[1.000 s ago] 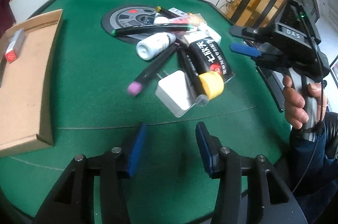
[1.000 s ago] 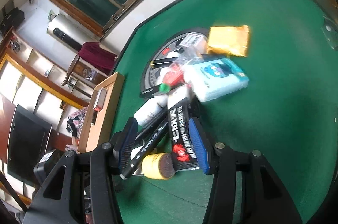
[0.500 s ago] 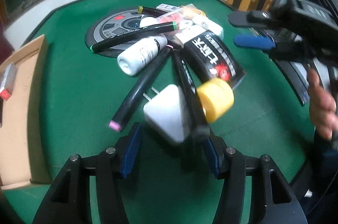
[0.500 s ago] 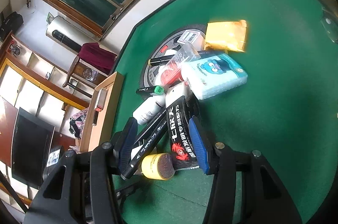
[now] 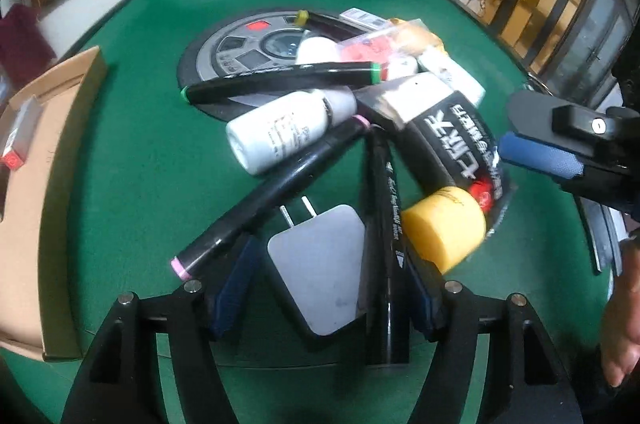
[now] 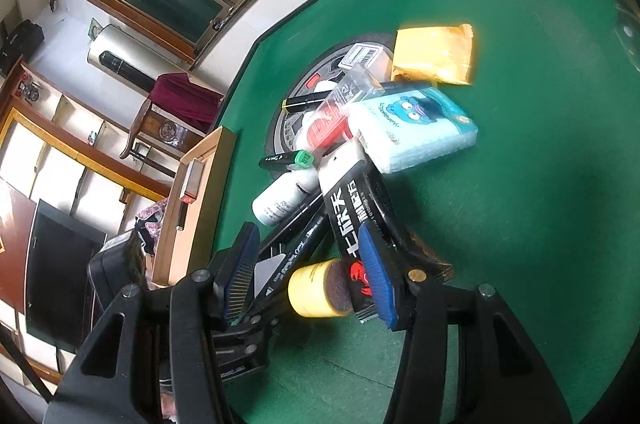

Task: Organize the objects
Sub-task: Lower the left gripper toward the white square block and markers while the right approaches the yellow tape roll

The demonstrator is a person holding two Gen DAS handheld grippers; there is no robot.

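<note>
A pile of loose items lies on the green table (image 5: 132, 160). In it are a white charger plug (image 5: 320, 272), a black pen (image 5: 386, 244), a pink-capped marker (image 5: 272, 196), a white bottle (image 5: 280, 132), a green-capped marker (image 5: 280, 80), a yellow cylinder (image 5: 444, 228) and a black packet (image 5: 452, 144). My left gripper (image 5: 328, 292) is low over the pile's near edge. Its jaws are opening, with the charger and the black pen between the pads, which do not press on them. My right gripper (image 6: 308, 272) hangs open above the yellow cylinder (image 6: 316, 288) and black packet (image 6: 348, 208).
A cardboard box (image 5: 48, 184) at the left holds a small red-ended box (image 5: 20, 136). A blue tissue pack (image 6: 416, 132) and a yellow sachet (image 6: 436, 54) lie at the pile's far side, partly over a round grey disc (image 5: 240, 52). A hand (image 5: 624, 324) is at the right edge.
My left gripper has moved forward and down to the pile and its jaws have widened; the charger and black pen now lie between them. The right gripper has stayed put.
</note>
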